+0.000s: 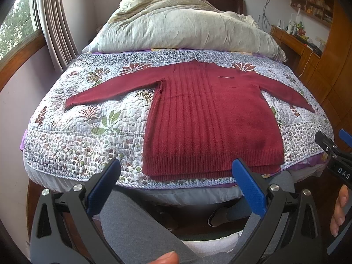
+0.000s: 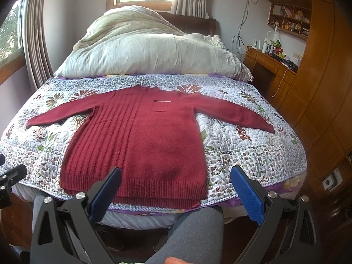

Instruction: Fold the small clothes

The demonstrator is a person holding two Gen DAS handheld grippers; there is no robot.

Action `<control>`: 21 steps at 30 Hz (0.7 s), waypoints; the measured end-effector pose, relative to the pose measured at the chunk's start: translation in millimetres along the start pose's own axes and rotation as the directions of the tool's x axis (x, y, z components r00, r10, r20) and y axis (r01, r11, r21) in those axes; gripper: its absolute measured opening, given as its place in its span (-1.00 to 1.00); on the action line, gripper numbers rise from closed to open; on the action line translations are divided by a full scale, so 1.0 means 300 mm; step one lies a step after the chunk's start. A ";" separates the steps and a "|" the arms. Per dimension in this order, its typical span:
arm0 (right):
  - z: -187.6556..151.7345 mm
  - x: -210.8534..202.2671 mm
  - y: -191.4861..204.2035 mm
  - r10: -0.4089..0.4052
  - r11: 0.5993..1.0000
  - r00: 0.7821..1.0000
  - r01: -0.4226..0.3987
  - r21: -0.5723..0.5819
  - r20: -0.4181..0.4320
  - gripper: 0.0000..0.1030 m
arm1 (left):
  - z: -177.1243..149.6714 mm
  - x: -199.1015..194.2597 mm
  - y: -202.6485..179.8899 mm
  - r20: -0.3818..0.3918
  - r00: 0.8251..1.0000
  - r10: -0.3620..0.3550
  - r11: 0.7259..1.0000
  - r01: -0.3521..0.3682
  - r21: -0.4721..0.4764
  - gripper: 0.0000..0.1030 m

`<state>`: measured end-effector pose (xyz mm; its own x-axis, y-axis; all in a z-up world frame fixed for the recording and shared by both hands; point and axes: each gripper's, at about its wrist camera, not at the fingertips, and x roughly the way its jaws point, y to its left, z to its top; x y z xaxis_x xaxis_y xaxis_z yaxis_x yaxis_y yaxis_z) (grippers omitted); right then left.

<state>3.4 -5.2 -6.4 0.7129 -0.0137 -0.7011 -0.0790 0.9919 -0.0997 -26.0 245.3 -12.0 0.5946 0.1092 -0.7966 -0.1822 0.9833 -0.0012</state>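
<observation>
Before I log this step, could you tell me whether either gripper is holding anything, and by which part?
Nothing is held. The left gripper and right gripper are both open, short of the red sweater lying flat on the bed.

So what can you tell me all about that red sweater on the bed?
The red sweater is a dark red knit, lying flat and face up on the flowery quilt, both long sleeves spread out sideways. One half has raised ribs running down it; the other half is plain with a small chest pocket and a thin pale stripe above it. The ribbed hem reaches the bed's near edge. Nothing else touches it; both claws are open and apart from it.
</observation>
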 end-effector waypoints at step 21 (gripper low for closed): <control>0.105 0.600 -0.829 0.198 0.821 0.980 -0.153 0.550 -0.023 0.71 | 0.129 0.236 -0.040 0.104 0.917 -0.385 0.922 0.386 0.011 0.95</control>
<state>173.1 -250.4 -85.5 0.6671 0.1798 -0.7229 0.2097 0.8858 0.4139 48.5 246.8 -44.9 0.6972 -0.2631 -0.6668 0.0701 0.9508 -0.3019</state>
